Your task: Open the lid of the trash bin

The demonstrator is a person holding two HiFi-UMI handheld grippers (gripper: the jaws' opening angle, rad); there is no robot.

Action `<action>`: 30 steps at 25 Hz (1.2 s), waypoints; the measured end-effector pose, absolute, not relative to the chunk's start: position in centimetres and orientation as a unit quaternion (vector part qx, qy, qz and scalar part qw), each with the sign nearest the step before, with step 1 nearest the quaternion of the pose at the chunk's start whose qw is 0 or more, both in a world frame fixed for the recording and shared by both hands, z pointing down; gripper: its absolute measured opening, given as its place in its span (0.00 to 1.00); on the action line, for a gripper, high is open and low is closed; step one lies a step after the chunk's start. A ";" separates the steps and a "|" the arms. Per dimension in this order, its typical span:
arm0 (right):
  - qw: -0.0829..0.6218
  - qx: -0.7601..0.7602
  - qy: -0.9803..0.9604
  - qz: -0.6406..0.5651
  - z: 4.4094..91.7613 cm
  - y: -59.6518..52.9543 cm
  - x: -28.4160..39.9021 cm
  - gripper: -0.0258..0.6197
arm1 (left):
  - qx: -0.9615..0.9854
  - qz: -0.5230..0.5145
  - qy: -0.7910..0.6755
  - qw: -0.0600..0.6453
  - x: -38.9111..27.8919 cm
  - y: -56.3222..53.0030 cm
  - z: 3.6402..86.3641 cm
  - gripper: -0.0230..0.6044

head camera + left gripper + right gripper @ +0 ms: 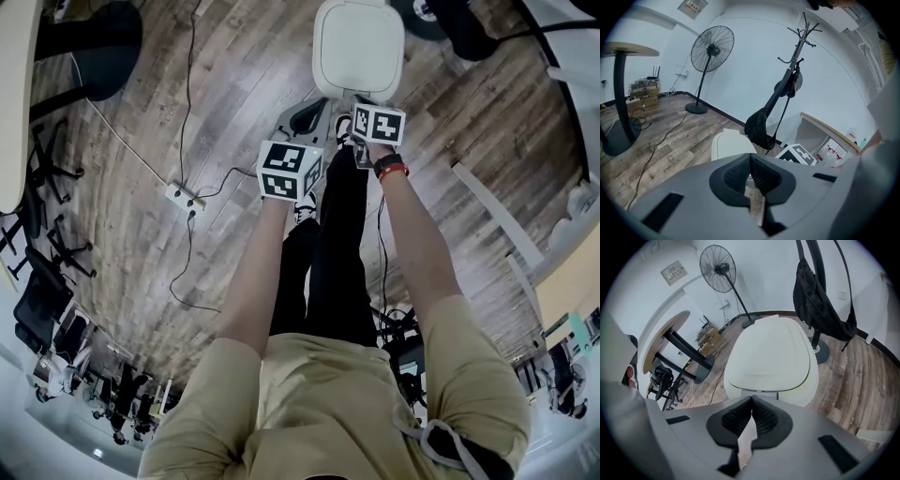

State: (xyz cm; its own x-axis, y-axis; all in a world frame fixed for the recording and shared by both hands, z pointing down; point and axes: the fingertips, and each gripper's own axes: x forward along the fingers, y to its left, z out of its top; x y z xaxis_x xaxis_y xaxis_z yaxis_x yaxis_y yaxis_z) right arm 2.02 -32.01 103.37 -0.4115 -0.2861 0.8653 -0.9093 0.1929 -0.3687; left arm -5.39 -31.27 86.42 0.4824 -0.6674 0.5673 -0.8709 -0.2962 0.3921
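Above wood floor [253, 66], I see left hand-held gripper [750, 158]: jaws pressed together, nothing between. White trash bin [357, 47] stands just ahead of both tools, lid lying flat, closed. Right hand-held gripper [751, 401] hovers near bin's front edge, jaws together too, empty. Black bag [820, 301] hangs on stand behind bin.

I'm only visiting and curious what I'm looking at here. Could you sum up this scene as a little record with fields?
bin: white trash bin, standing on the wooden floor
lid: shut
left gripper: jaws together, holding nothing
right gripper: jaws together, holding nothing, aimed at the bin's front
nearby: standing fan; black bag hanging on a coat rack
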 end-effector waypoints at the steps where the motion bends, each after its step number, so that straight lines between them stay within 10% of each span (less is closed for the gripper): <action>1: 0.331 0.429 -0.697 0.469 103.4 -32.0 2.0 0.06 | 0.791 0.150 -0.487 0.339 -5.4 -31.3 86.5 0.07; 30: 0.330 0.441 -0.691 0.468 103.4 -31.7 1.7 0.06 | 0.779 0.151 -0.499 0.350 -7.1 -30.2 86.6 0.07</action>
State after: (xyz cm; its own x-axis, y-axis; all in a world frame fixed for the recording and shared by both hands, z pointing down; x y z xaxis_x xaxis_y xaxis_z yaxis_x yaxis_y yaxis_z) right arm 1.73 -31.68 103.44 -0.3940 -0.3000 0.8688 -0.9181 0.1726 -0.3568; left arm -7.10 -30.21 86.58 0.4572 -0.6708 0.5839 -0.8821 -0.2581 0.3941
